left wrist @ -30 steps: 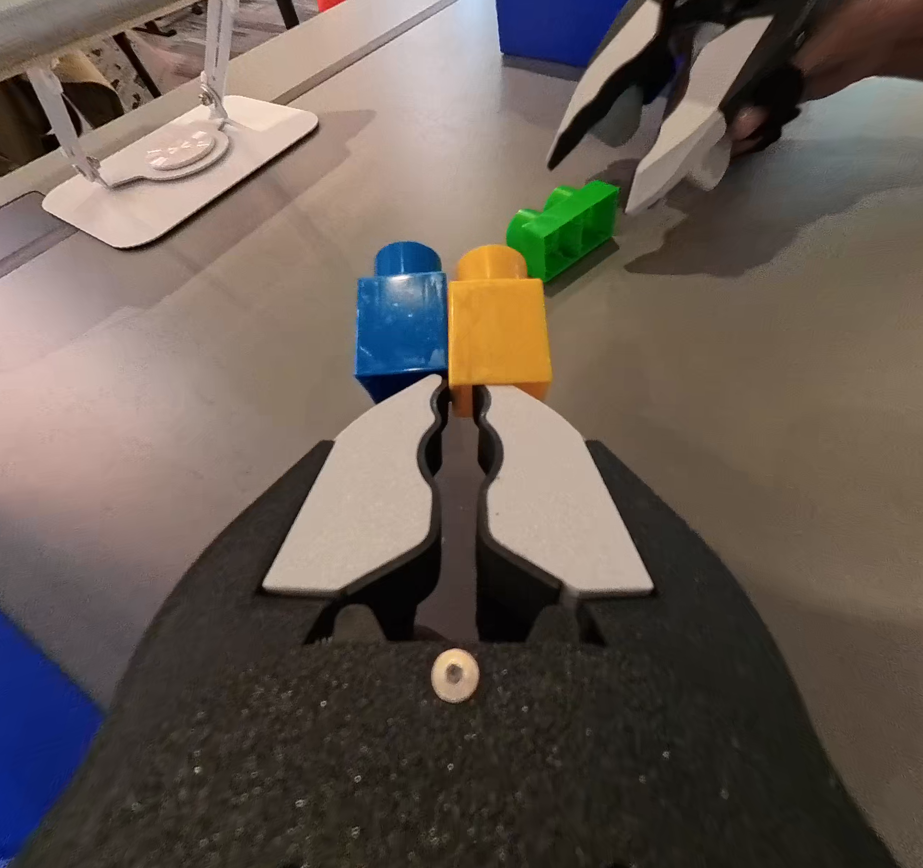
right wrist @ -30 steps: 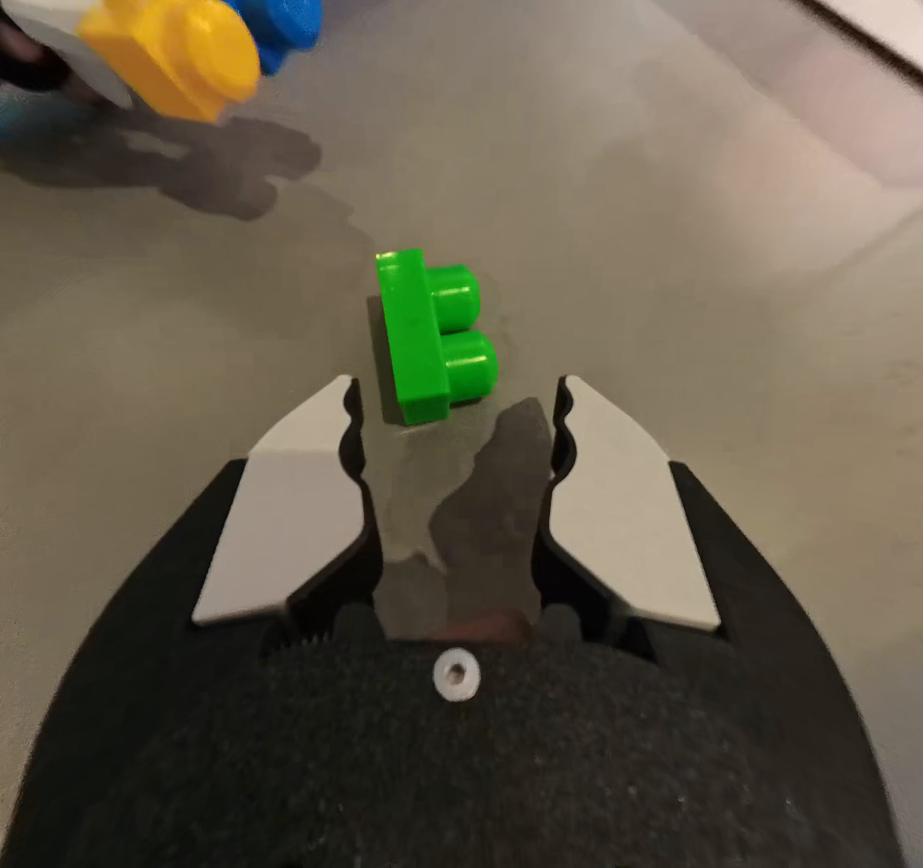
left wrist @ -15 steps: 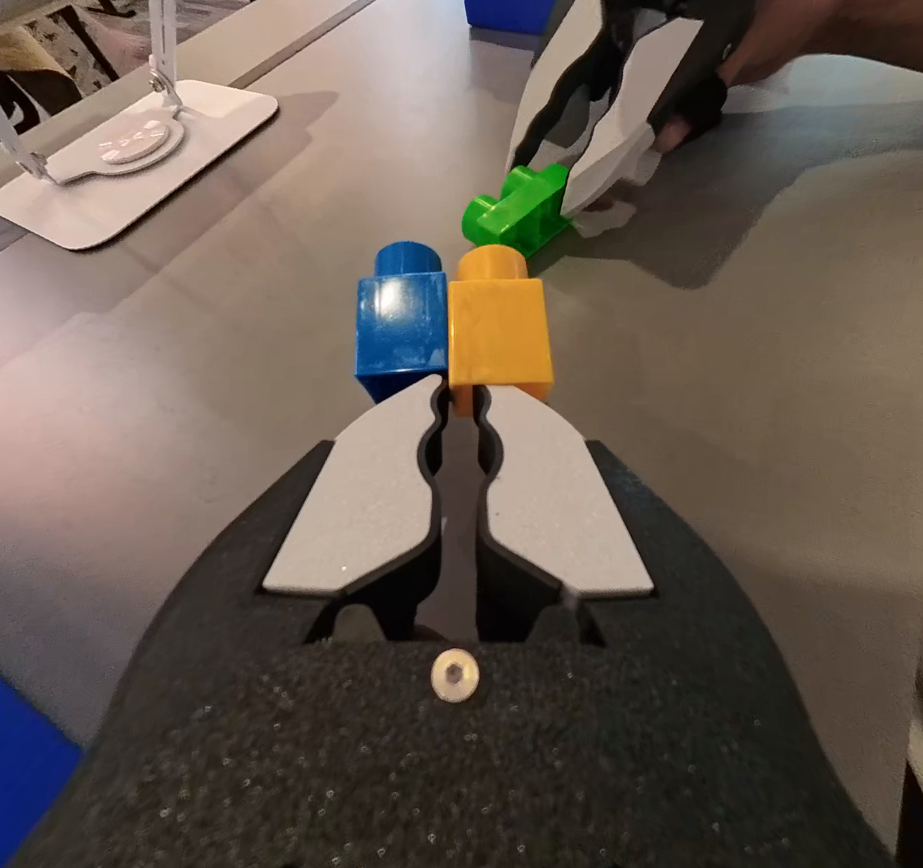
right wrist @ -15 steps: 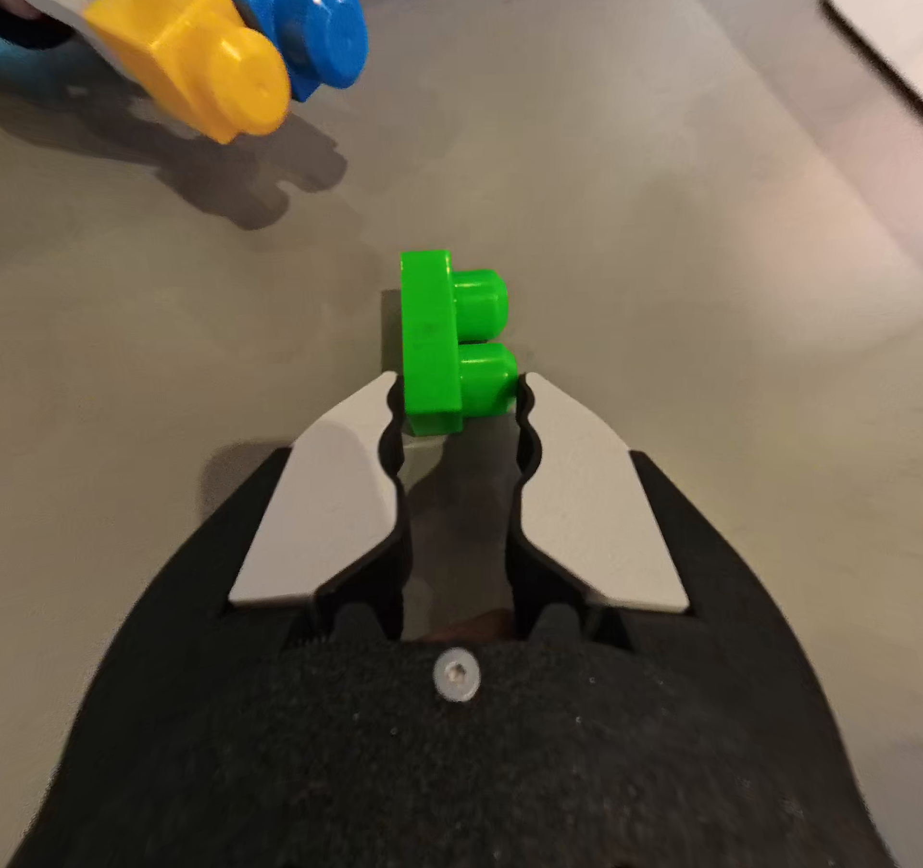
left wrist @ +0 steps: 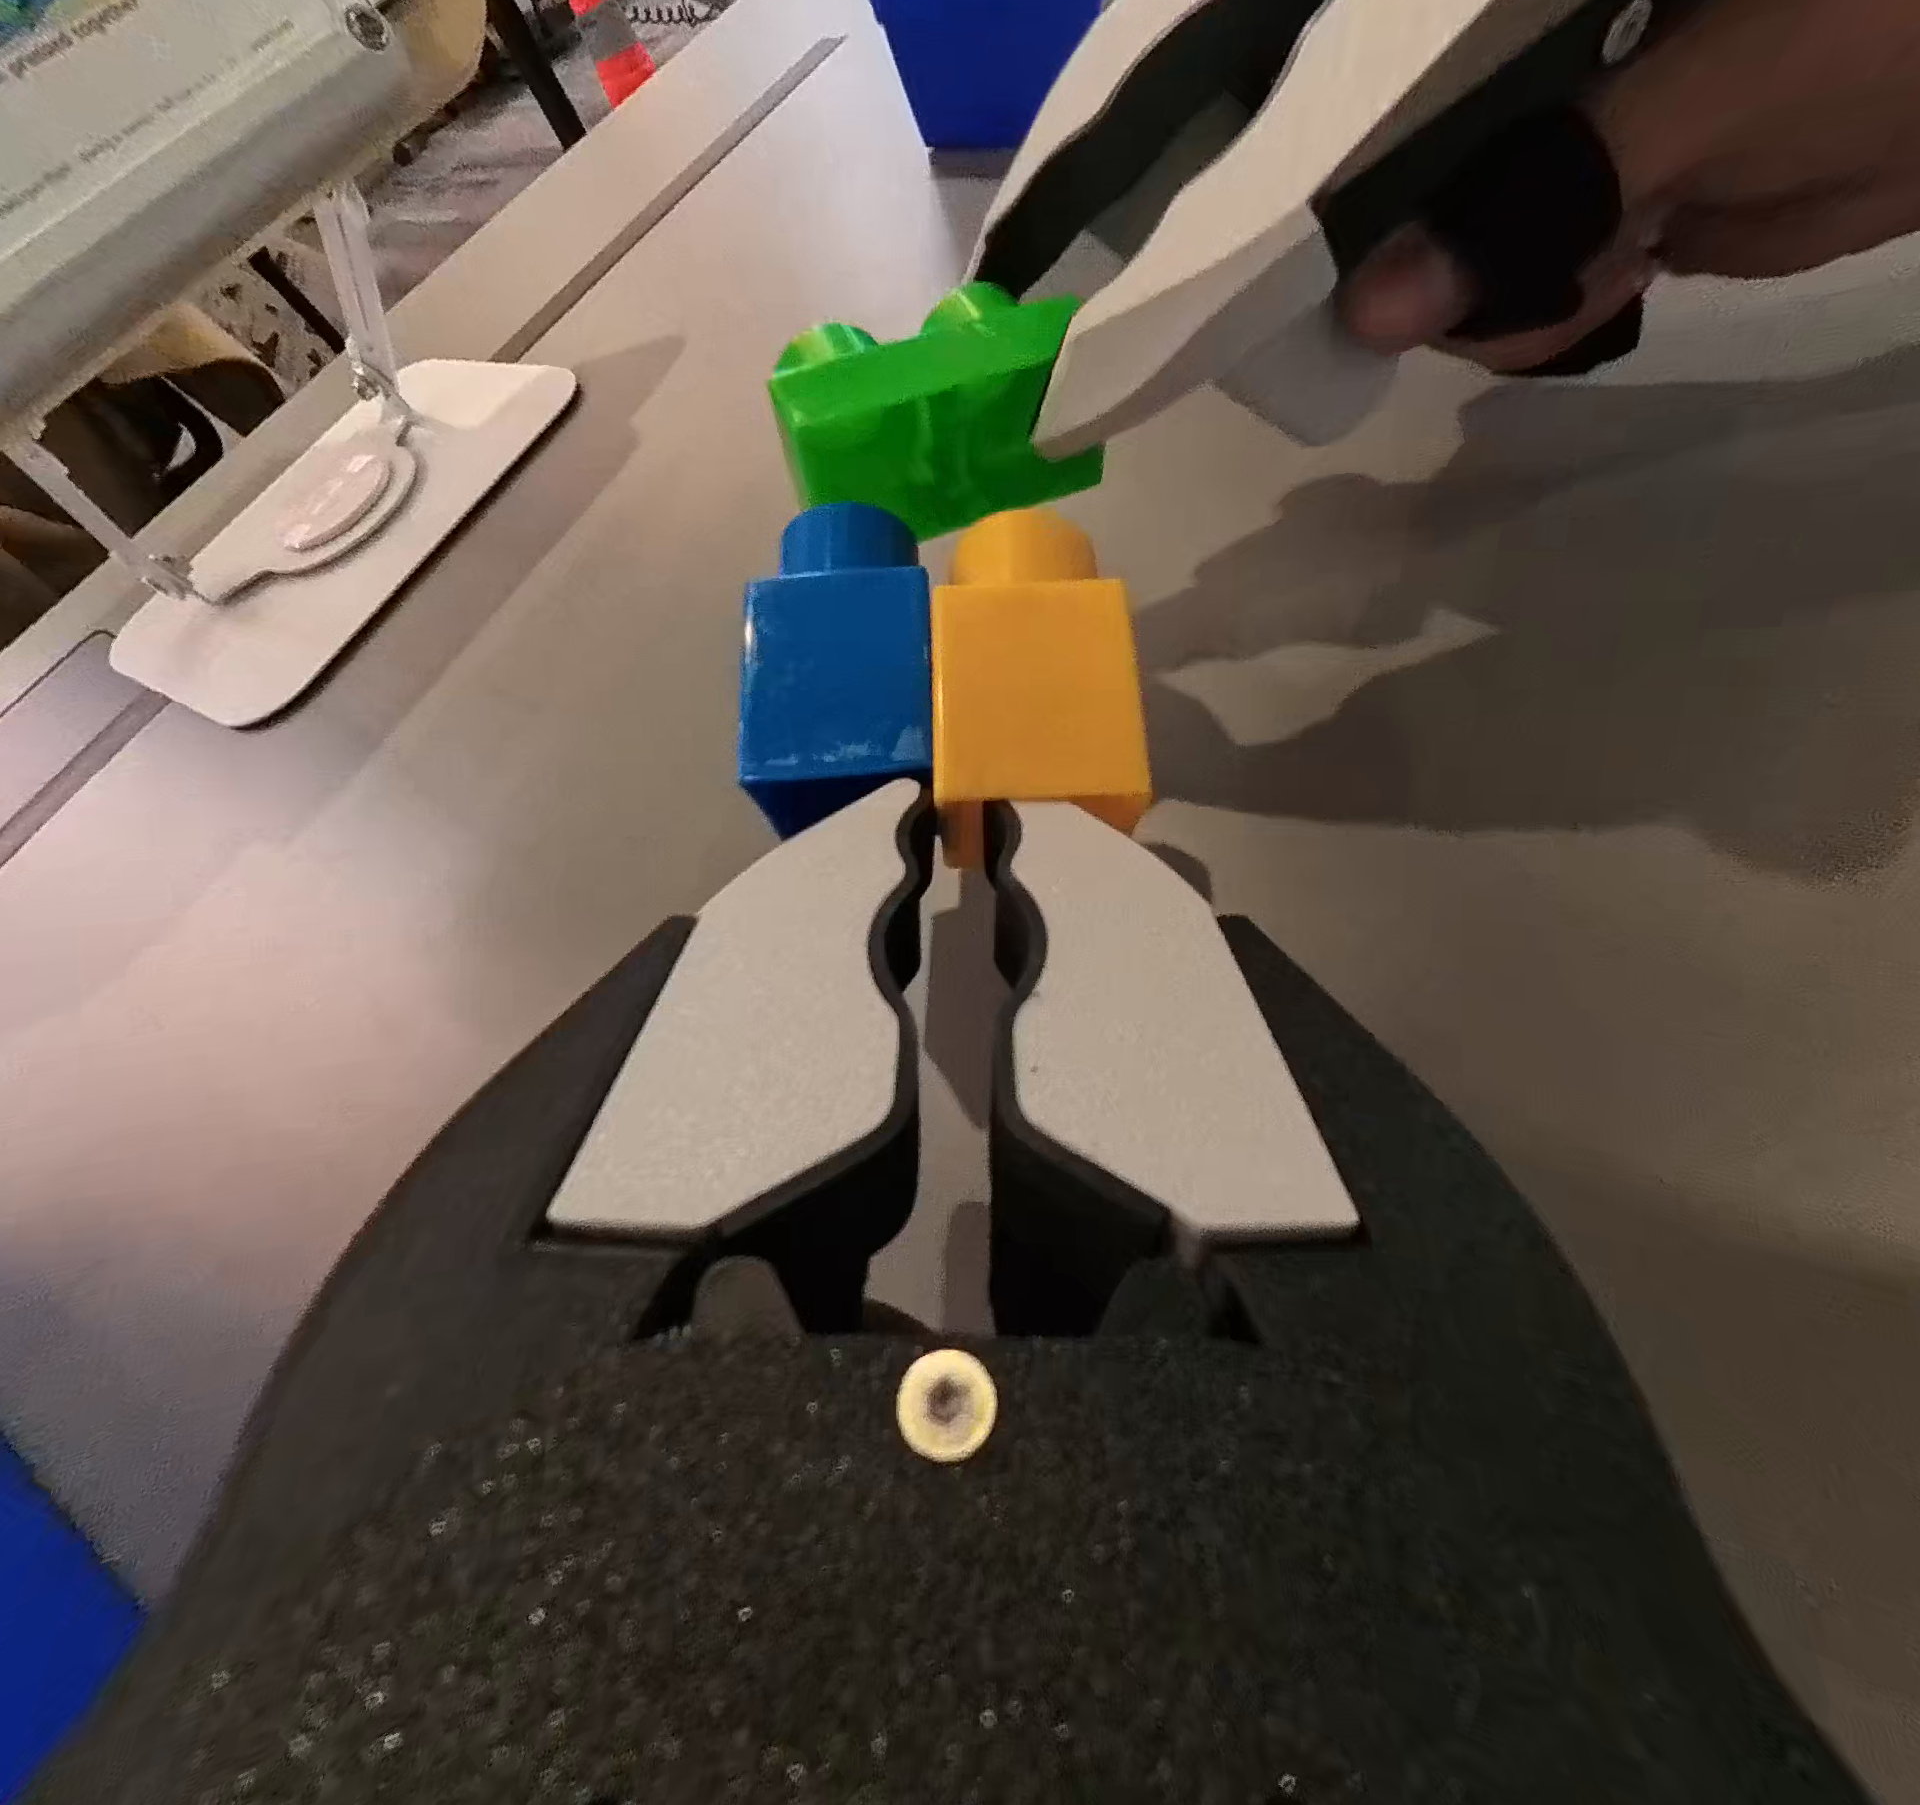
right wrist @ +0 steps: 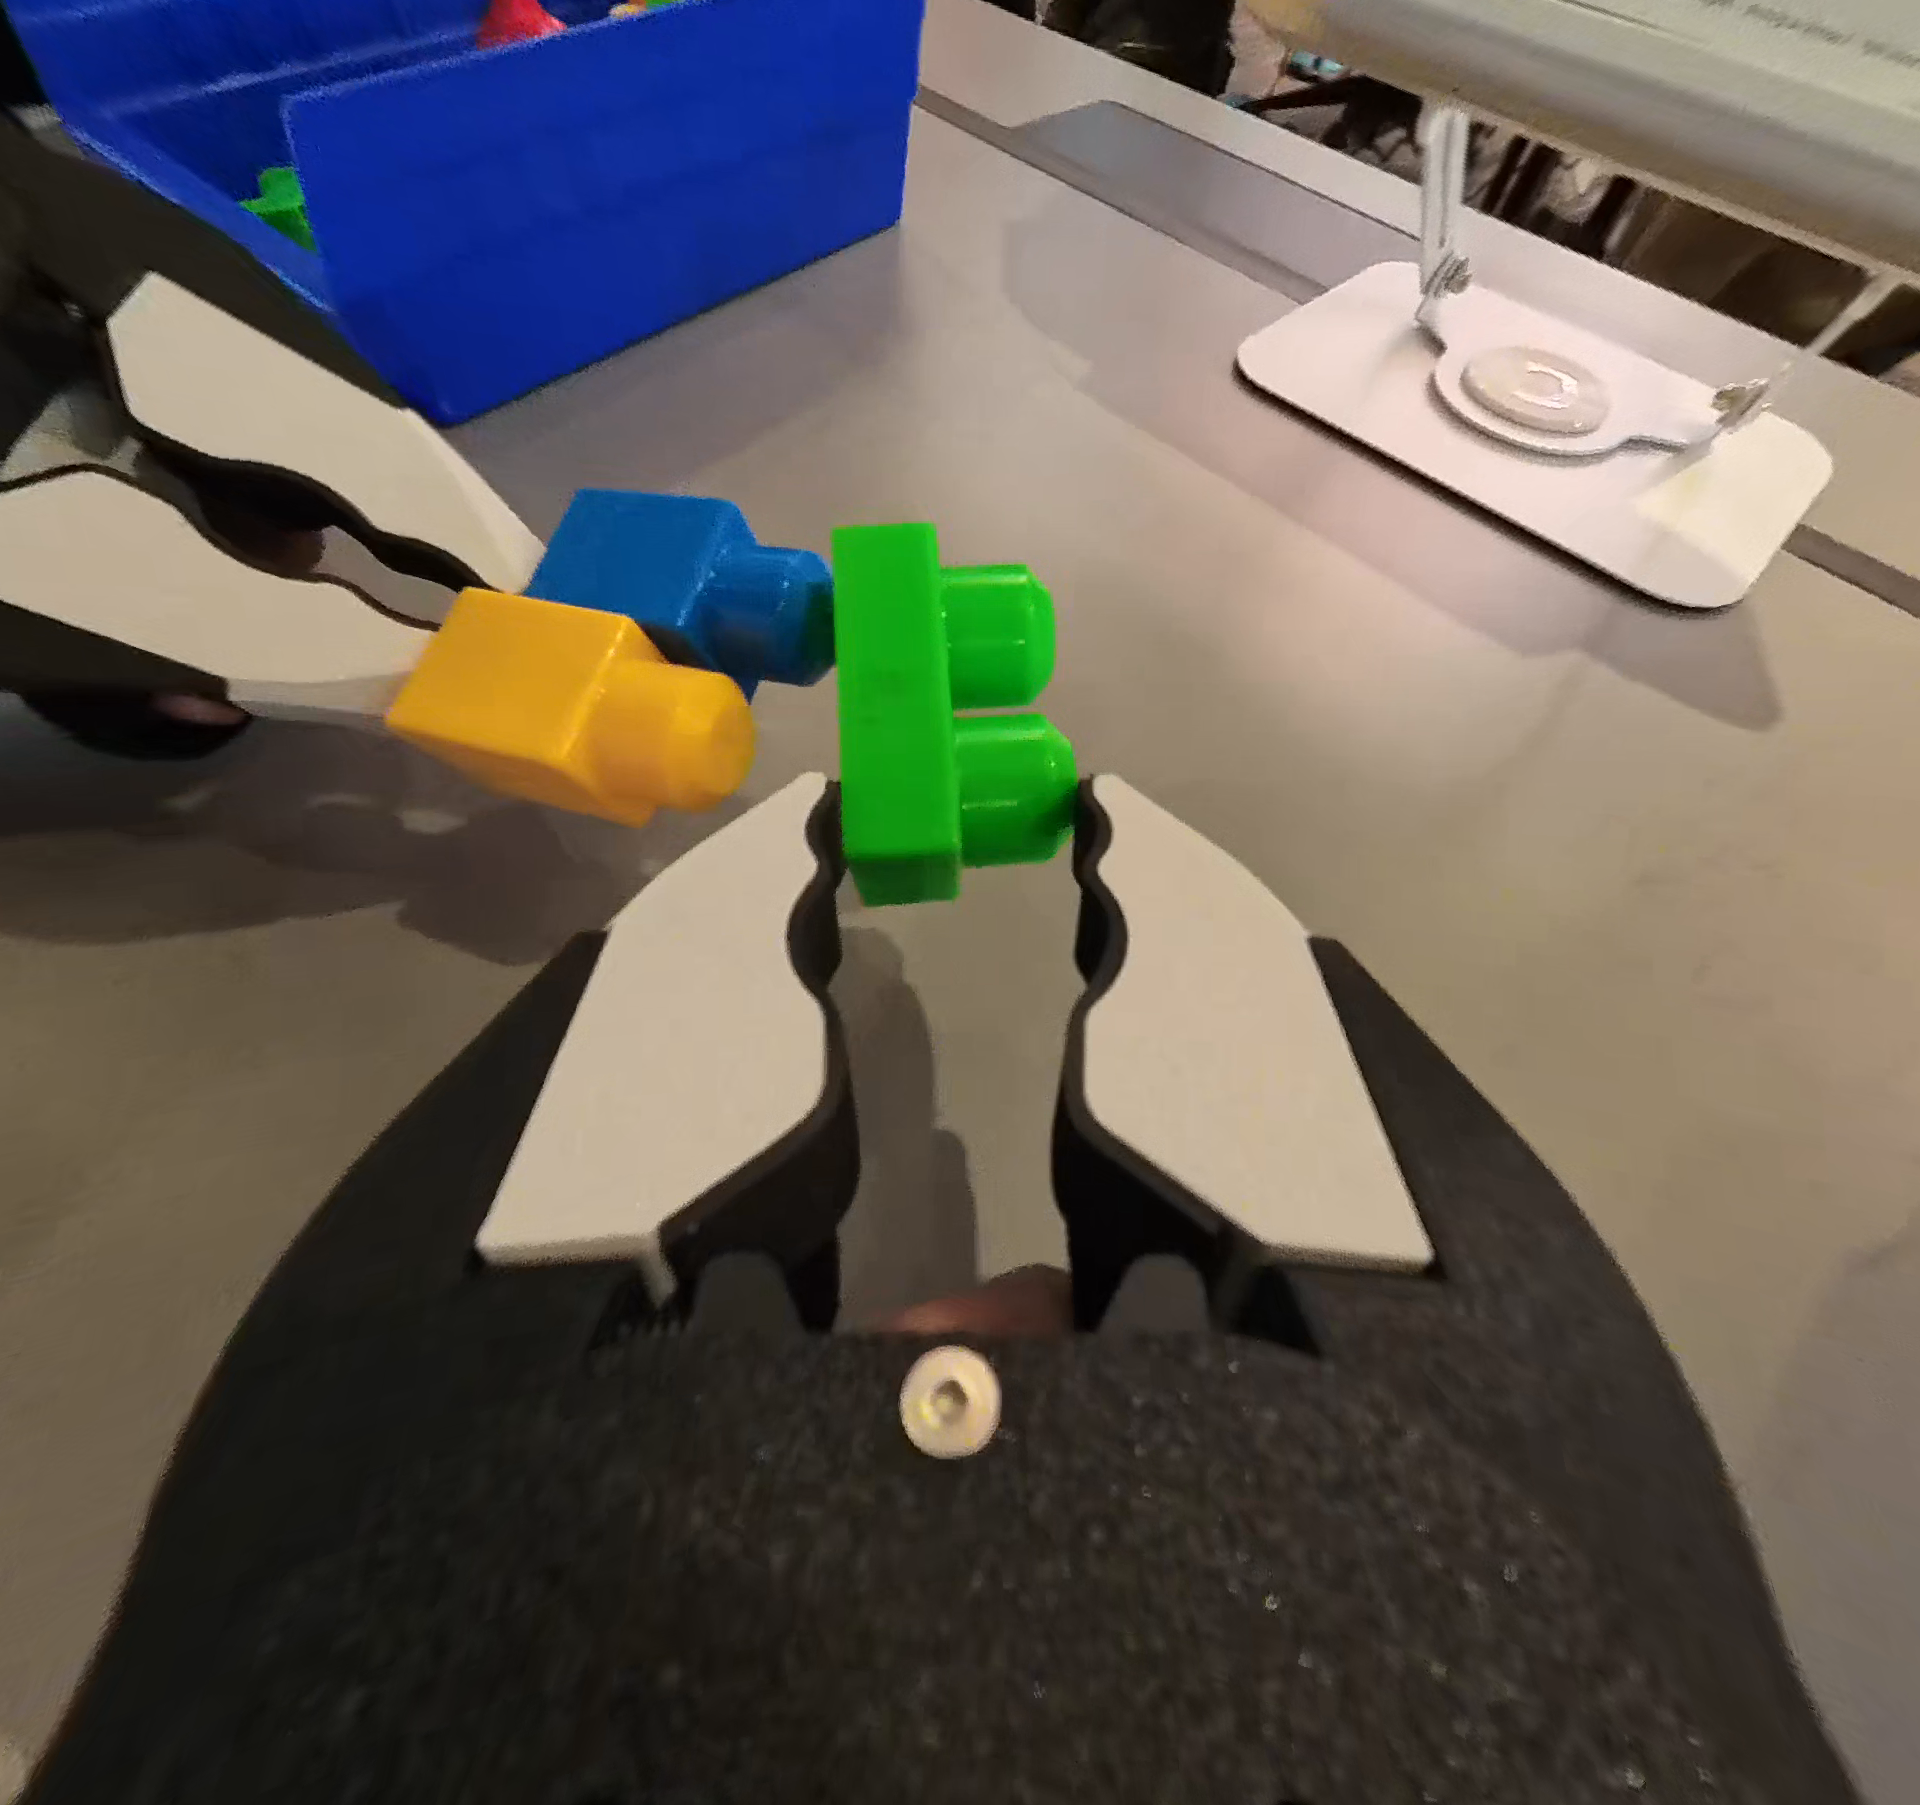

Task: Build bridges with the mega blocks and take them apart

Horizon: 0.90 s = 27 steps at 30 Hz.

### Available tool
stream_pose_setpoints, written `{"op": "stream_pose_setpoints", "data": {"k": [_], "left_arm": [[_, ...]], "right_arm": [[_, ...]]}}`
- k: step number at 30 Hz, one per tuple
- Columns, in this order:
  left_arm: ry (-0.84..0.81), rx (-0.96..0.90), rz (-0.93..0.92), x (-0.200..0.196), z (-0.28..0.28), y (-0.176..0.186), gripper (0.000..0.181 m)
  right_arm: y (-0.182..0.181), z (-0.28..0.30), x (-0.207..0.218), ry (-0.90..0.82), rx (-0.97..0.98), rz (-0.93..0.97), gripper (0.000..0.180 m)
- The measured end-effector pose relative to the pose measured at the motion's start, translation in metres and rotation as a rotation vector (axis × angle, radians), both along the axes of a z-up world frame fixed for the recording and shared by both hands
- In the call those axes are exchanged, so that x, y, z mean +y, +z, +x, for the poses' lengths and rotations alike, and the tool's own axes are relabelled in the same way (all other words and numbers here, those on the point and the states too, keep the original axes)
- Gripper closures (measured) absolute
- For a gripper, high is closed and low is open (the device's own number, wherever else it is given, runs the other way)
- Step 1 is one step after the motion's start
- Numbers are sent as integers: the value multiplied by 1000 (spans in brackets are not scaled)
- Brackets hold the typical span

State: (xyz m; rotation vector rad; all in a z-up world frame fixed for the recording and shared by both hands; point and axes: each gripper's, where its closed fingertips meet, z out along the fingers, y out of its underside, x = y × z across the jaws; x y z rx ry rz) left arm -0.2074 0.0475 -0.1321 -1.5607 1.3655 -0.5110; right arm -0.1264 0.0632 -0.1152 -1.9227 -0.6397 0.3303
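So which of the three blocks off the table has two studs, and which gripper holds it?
The green block, clamped in the right gripper. The blue block and yellow block, in the left gripper, have one stud each.

Glossy plastic green block [right wrist: 899,716], matt grey table [right wrist: 1351,820], grainy black tool [right wrist: 961,856].

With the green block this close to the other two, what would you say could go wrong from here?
1. The right tool pinches only one end of the flat green two-stud block, so pressing may pivot it.
2. The left tool grips the blue single-stud block and yellow single-stud block by their bottom edges; a push could split or dislodge them.
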Motion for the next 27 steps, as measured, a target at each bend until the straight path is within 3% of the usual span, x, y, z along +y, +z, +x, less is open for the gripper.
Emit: {"op": "stream_pose_setpoints", "data": {"k": [14,18,20,27], "left_arm": [[-40,37,47,-11,12,2,172],[-16,42,53,-5,7,1,173],[-16,13,36,-4,5,4,173],[-82,-56,-9,-12,5,9,174]], "right_arm": [[-1,-7,-12,13,-33,-38,137],[-1,-16,-25,114,4,-87,136],[-1,-18,-28,143,15,-92,152],[6,-22,-29,222,94,-92,146]]}}
